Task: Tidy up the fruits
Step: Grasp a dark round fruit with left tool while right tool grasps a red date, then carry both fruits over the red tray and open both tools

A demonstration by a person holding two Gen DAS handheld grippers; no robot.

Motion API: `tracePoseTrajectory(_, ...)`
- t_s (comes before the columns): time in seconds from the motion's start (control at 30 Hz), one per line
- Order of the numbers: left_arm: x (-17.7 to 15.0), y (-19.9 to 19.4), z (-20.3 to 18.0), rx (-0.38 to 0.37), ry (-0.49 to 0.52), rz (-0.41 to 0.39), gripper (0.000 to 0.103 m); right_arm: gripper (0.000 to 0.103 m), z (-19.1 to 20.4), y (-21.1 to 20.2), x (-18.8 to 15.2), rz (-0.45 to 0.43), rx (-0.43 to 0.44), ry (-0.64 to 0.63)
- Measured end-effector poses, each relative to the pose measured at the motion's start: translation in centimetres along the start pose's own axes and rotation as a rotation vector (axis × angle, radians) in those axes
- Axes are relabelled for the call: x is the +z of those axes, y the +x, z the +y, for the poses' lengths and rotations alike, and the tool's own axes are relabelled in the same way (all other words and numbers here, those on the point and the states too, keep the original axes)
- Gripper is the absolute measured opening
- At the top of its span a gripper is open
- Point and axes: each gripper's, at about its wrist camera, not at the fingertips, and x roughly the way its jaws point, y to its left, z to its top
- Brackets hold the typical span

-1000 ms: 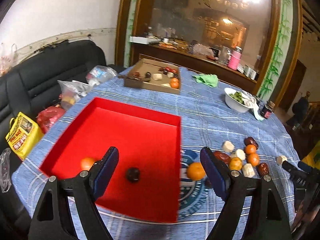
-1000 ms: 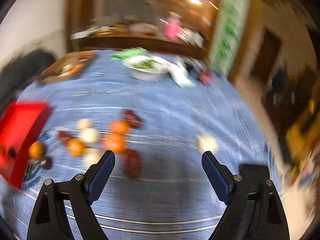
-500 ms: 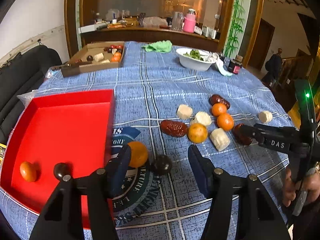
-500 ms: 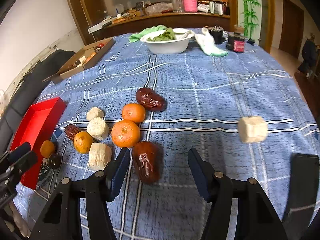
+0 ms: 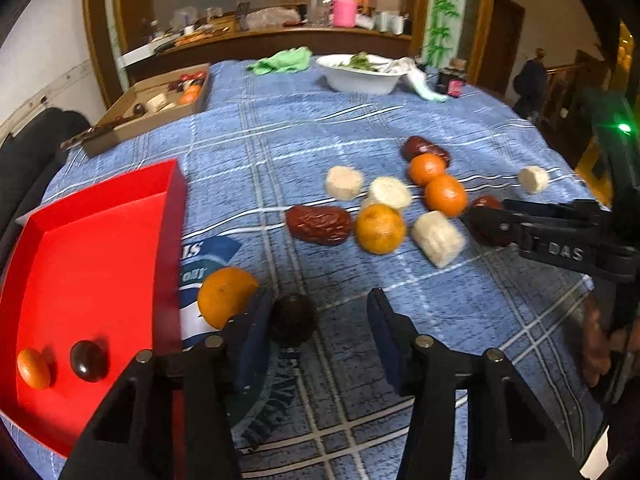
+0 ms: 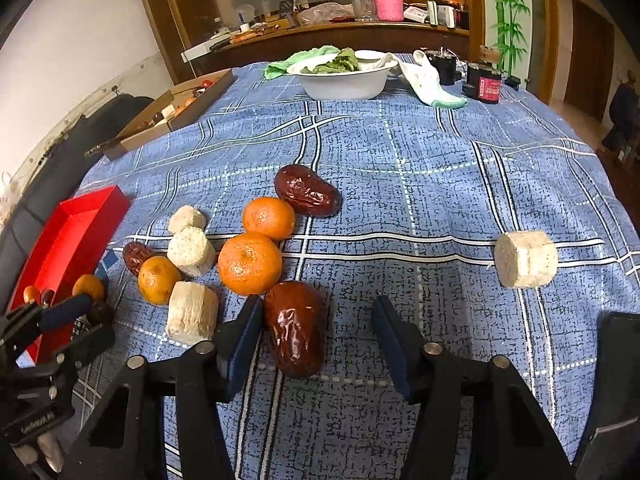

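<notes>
My left gripper is open around a dark round fruit that lies against its left finger on the blue cloth. An orange sits just left of it, beside the red tray, which holds a small orange and a dark fruit. My right gripper is open around a red date that lies close to its left finger. Oranges, pale cut chunks and more dates cluster just beyond. One pale chunk lies apart at the right.
A white bowl of greens, a green cloth, jars and an open cardboard box stand at the table's far side. A black sofa lies left of the table. A dark device rests at the near right.
My left gripper swung from above the tray to the cloth and closed in on the dark fruit. My right gripper moved forward onto the red date. Both jaws narrowed from wide open.
</notes>
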Motion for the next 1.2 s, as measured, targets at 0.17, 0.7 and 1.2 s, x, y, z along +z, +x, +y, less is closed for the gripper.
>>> tracePoseTrajectory(0.17,0.0,1.3,0.6,0.059,-0.023,0.070,0.048,0.040,0.5,0.0,-0.1,-0.001,-0.017,-0.029)
tracePoseTrajectory(0.7,-0.6,-1.5,2.9,-0.039,-0.135,-0.054,0.021,0.033,0.3,-4.6,-2.4,-0.049,-0.020,0.018)
tracePoseTrajectory(1.2,-0.8,-6.6,7.7,-0.081,-0.224,-0.206,0.021,0.033,3.0,-7.7,-2.6,-0.072,-0.035,-0.005)
